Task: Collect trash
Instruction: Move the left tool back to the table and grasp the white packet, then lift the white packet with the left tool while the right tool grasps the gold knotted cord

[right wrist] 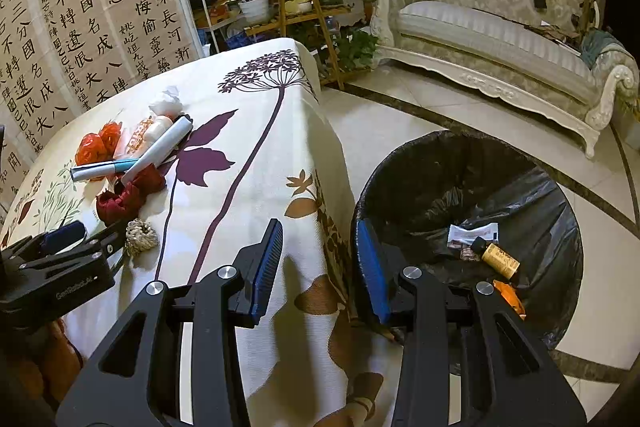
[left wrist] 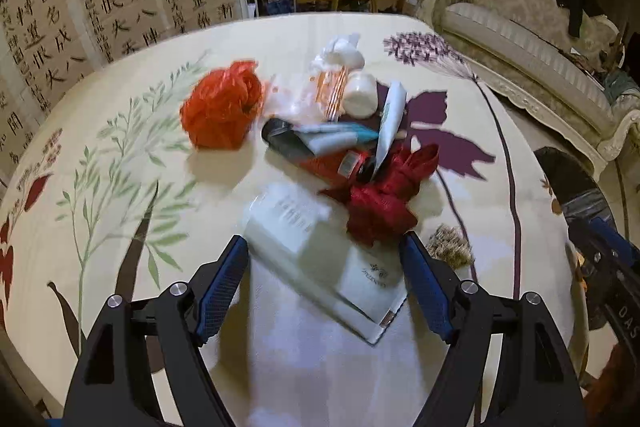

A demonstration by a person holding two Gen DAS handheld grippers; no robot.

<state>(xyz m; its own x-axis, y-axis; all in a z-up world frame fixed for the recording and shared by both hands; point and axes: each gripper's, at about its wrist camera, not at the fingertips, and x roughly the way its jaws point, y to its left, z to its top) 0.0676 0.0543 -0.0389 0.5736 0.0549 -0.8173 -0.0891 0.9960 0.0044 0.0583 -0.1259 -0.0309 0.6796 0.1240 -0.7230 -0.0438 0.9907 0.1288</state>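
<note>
Left tool [left wrist: 324,263], fingers apart, is straddling the white packet [left wrist: 320,247] at lower centre; should close squarely. Right tool [right wrist: 320,267] is empty, apart.

Bare cloth all along the near edge of the table [left wrist: 100,235], open run there. Dead ahead the white packet [left wrist: 320,251] blocks, with the dark red wad [left wrist: 384,203] and crossed tubes [left wrist: 344,139] packed behind. Beside the table, the bin [right wrist: 420,163] mouth gapes wide.
</note>
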